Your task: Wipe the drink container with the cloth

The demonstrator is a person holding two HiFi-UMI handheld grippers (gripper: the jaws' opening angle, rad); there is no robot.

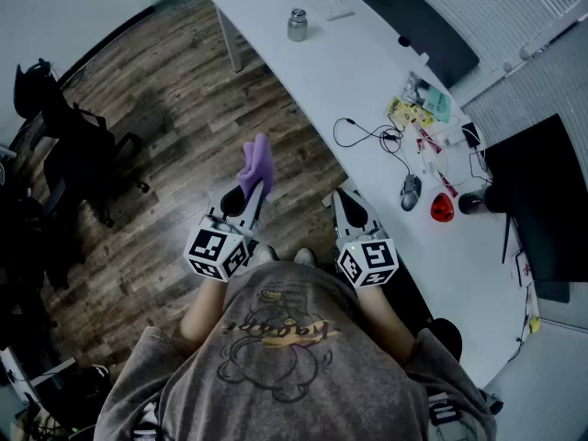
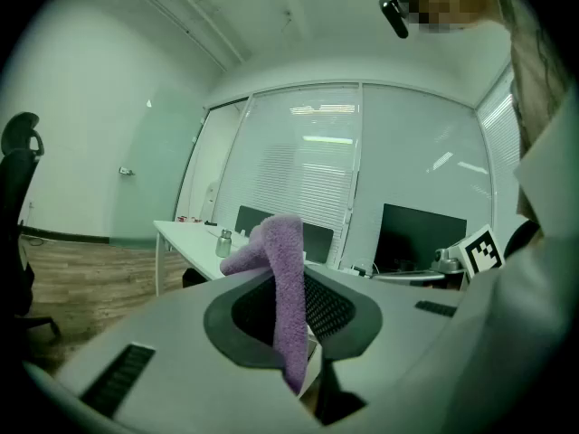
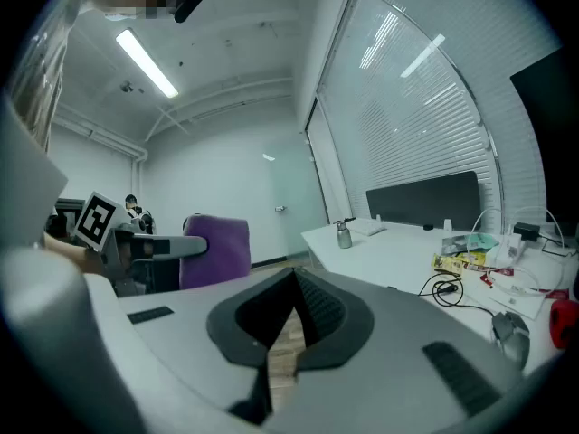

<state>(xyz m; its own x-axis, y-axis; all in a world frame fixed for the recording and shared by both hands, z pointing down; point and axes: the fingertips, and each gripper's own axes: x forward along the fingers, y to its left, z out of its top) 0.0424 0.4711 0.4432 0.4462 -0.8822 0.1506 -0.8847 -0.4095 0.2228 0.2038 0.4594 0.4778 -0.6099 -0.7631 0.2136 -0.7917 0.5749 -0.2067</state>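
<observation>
A long white table is seen running ahead and to the right. The left gripper is clamped on a purple cloth, while the right gripper is held closed and empty. The small metal drink container is set upright far along the table, well ahead of both grippers, with neither clearly nearer.

head: overhead, steeply down | gripper views: low, near-level, forward | shared: white desk, drink container

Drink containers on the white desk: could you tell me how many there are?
1: a metal bottle near the desk's far end; clutter by the monitor could hide others.
</observation>
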